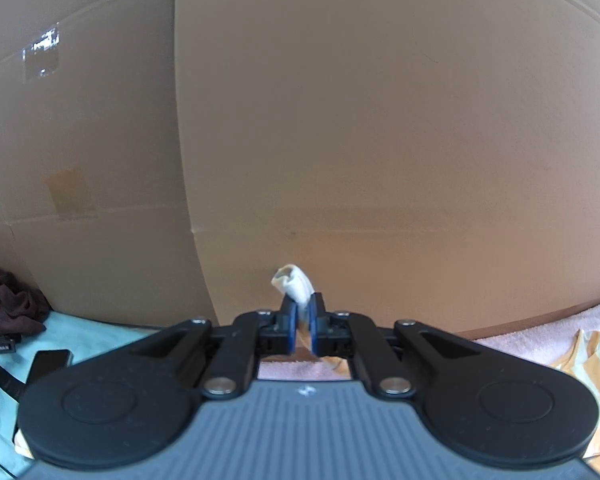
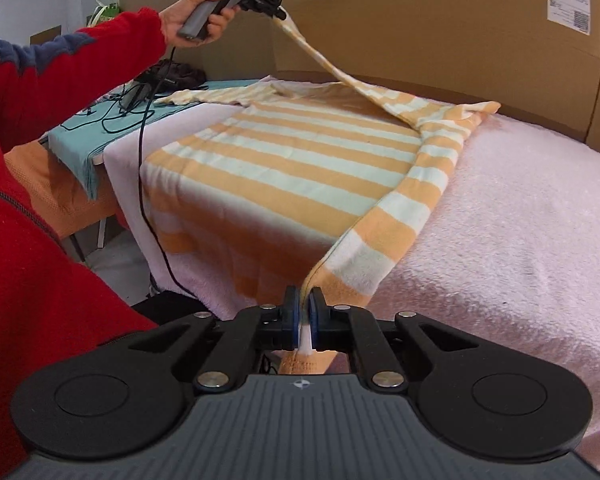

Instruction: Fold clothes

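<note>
While its blue pads press together on a pale cuff-like end of fabric, the left gripper is held high in front of a cardboard wall, gripped by a hand in a red sleeve. From it a strip of the striped sweater runs taut down to the garment's far right shoulder. The right gripper is likewise clamped shut, on the sweater's near hem corner, lifting that edge off the surface. The orange-and-white sweater lies mostly flat on a pink fleece blanket that covers the table, its right side raised and folded inward between the two grippers. Beyond the blanket's left edge sits a teal cloth with black cables and a dark garment bunched against the cardboard.
</note>
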The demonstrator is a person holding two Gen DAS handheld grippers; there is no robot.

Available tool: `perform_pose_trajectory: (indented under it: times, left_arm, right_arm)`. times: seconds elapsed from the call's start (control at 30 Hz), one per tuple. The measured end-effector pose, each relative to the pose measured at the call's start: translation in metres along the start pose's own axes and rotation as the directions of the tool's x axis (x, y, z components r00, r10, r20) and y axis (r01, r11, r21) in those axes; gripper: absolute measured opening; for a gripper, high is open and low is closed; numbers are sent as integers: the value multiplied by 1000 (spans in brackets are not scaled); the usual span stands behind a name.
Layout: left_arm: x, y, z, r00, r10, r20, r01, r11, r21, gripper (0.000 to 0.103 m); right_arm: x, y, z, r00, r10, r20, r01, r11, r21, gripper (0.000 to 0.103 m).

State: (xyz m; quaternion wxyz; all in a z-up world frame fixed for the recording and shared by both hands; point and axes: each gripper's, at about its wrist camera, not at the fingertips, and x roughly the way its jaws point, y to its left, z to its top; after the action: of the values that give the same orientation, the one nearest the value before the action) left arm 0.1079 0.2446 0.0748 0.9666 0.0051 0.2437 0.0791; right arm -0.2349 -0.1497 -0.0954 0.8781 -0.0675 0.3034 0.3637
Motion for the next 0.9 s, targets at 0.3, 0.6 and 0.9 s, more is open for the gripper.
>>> perform_pose_trajectory:
  times: [0.3,0.6,0.9]
  left_arm:
    - [3,10,-12,1000,4,-12,-4,1000,-3,2]
    - [-26,33,3,995,-6,98,11,999,-53,2]
    - [-29,17,12,997,3,76,-4,1000,16,4]
  right_arm:
    - [27,2,-4,993,36,-114,-32,999,35,40]
    - [-6,-35,27,987,5,160,-46,967,250,40]
    - [15,-18,38,979,-175,100,159,976,151,15]
